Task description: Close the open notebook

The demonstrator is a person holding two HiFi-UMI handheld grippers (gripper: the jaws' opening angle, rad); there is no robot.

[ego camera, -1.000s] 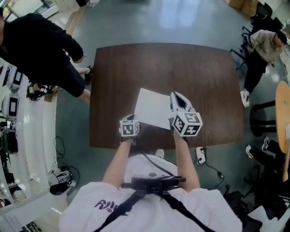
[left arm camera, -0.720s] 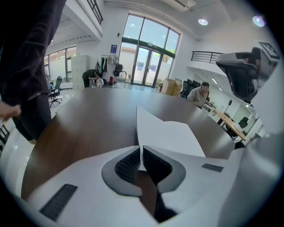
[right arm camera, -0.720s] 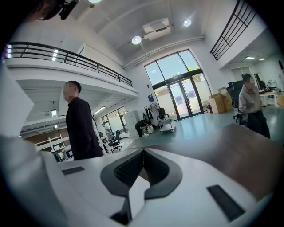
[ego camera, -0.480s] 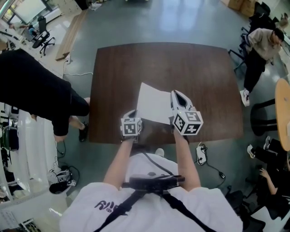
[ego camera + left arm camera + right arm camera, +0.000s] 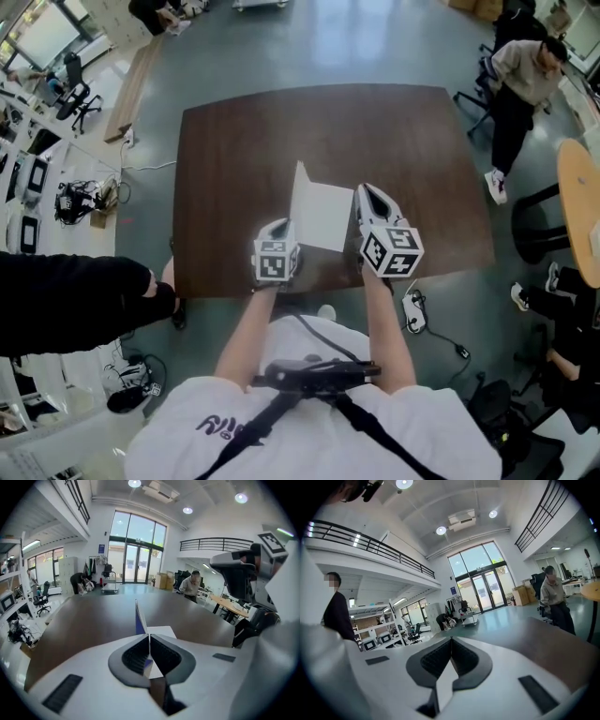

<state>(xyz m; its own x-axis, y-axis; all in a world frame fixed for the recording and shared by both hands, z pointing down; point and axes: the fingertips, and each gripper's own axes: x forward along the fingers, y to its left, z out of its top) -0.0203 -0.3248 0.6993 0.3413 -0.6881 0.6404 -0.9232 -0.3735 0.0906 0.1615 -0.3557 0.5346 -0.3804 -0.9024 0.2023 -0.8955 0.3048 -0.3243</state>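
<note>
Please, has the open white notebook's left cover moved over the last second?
Yes: the notebook's left cover has swung up off the dark brown wooden table, now standing upright.

Open-plan office hall — desks with monitors [image 5: 375,643], swivel chairs [image 5: 41,603], mezzanine railing [image 5: 213,543], glass doors [image 5: 136,563]

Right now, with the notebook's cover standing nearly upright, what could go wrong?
The left gripper, whose jaws have just been closing, pinches only the thin edge of the cover; it might slip free and flop back open. The right gripper sits close beside the right edge of the notebook, so the falling cover might land on it. The notebook could also slide on the smooth table.
</note>
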